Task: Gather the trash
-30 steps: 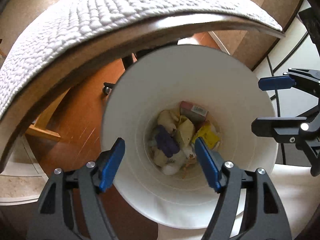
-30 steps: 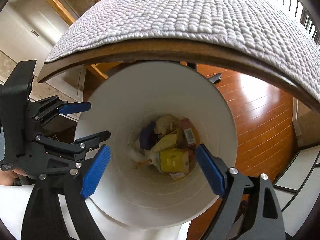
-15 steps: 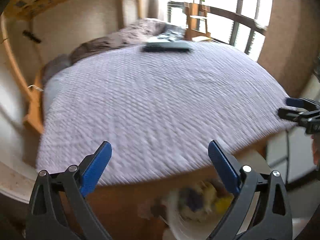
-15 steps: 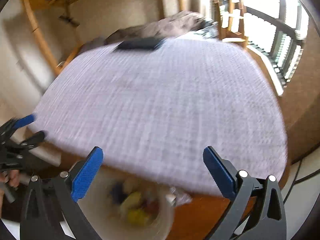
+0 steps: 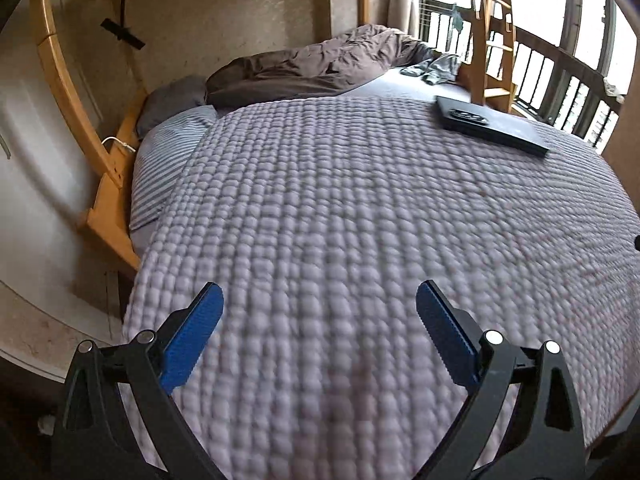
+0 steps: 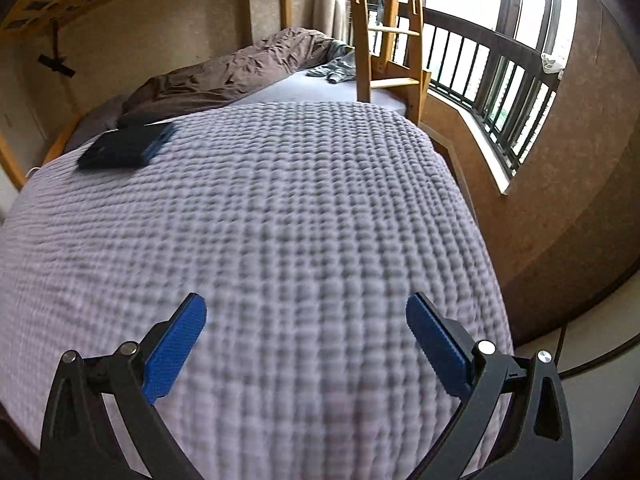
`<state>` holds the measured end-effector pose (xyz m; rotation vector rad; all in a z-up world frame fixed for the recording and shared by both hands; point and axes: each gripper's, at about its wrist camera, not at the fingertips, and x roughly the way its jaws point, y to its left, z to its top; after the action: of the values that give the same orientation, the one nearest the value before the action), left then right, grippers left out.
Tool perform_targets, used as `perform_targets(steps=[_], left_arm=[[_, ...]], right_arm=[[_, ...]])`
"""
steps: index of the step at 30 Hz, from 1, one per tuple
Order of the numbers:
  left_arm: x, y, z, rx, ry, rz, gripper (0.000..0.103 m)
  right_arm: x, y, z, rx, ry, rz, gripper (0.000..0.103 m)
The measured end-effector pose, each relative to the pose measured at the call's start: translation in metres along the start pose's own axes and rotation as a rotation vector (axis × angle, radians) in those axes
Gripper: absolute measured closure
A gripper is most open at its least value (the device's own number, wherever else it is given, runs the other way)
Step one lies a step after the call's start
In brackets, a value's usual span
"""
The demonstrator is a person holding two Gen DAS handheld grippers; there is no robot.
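- Both views had been swung up from the white trash bin and its litter, seen a second before, onto the quilted bedspread; bin and trash were no longer in sight, so their place could not be told.
- Left gripper was held over the quilt, jaws spread wide, nothing between them.
- Right gripper was likewise wide apart and empty.
- A dark flat case lay on the quilt, well away from both grippers.
- A brown duvet was bunched at the far end, beside a wooden ladder.
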<state>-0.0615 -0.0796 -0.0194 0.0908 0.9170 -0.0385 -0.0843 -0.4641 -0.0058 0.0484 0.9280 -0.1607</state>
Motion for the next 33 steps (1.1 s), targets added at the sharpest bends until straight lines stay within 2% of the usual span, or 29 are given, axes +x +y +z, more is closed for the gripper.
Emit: perform_targets(steps=[7, 10, 14, 33], left_arm=[[0.025, 0.019, 0.015, -0.038, 0.027, 0.021, 0.005], [0.030, 0.026, 0.014, -0.064, 0.039, 0.000, 0.003], [0.031, 0.033, 0.011, -0.079, 0.040, -0.004, 0.002], [0.027, 0.036, 0.003, -0.081, 0.038, -0.012, 0.001]], right_arm=[[0.026, -0.023, 0.009, 0.006, 0.027, -0.066, 0.005], [0.027, -0.035, 0.004, 0.041, 0.018, -0.032, 0.004], [0.023, -0.043, -0.003, 0.050, 0.015, -0.029, 0.004], [0.023, -0.043, -0.007, 0.047, 0.016, -0.029, 0.004]])
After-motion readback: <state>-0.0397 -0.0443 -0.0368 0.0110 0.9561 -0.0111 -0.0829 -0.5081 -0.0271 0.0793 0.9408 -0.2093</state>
